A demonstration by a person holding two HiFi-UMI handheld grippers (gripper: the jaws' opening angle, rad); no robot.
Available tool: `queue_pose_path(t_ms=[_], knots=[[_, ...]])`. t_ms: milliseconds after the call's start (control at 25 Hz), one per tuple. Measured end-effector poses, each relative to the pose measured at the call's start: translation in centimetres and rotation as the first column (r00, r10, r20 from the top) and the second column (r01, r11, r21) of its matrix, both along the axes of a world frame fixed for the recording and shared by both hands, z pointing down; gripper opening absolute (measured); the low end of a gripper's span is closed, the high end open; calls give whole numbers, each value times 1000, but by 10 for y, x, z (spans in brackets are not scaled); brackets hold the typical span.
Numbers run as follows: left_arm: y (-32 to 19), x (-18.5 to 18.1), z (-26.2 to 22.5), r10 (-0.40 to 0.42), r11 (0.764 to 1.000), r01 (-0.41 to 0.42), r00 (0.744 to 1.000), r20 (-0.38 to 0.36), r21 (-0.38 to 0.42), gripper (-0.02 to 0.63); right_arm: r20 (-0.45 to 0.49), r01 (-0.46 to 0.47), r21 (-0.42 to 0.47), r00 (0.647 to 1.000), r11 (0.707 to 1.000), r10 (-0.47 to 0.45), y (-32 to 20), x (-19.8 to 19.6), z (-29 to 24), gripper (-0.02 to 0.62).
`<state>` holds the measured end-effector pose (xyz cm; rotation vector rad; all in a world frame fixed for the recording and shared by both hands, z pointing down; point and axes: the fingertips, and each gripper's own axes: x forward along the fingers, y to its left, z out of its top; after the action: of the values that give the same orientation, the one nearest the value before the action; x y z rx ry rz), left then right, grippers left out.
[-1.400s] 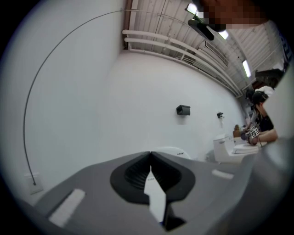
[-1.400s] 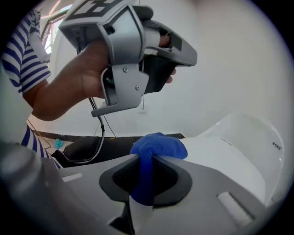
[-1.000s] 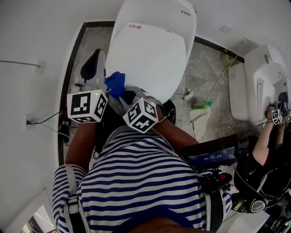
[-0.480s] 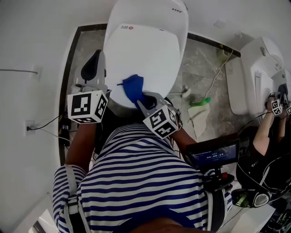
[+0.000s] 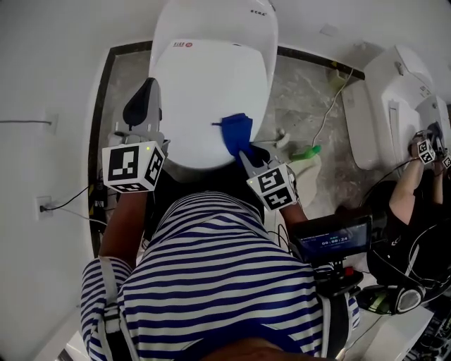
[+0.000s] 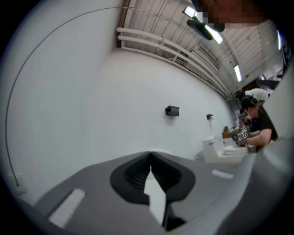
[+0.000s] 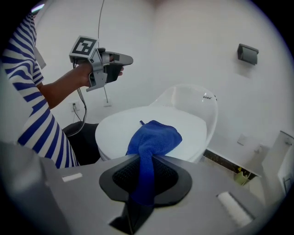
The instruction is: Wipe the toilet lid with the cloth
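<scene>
Toilet lid (image 5: 211,106): small red logo with print at the rear edge, too small to read. Tank (image 5: 232,17): dark lettering, illegible. Screen (image 5: 331,240): row of pale digits, not legible. Left cube (image 5: 134,166) and right cube (image 5: 276,189): black-and-white square markers, no letters.

Setting: a test hall fitted out as a washroom. You face one toilet (image 5: 211,84), top centre of the head view. A second toilet (image 5: 384,106) stands at the right edge, another person (image 5: 412,211) beside it. Stone-pattern floor panel (image 5: 310,92). Bare white wall (image 6: 92,114). Open industrial ceiling with strip lights (image 6: 211,31), upper right of the left gripper view.
</scene>
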<state>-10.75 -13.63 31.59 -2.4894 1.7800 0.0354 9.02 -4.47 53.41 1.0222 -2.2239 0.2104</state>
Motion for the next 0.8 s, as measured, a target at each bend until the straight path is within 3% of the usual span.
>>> queue_pose_path(t_ms=[360, 800], knots=[[-2, 10, -4, 17, 1000, -16, 1000, 8, -14, 3, -5, -77, 2, 997, 997, 77, -10, 30, -3, 66], [-16, 10, 10, 17, 999, -18, 1000, -6, -35, 3, 99, -132, 216, 989, 967, 112, -92, 14, -89, 66]])
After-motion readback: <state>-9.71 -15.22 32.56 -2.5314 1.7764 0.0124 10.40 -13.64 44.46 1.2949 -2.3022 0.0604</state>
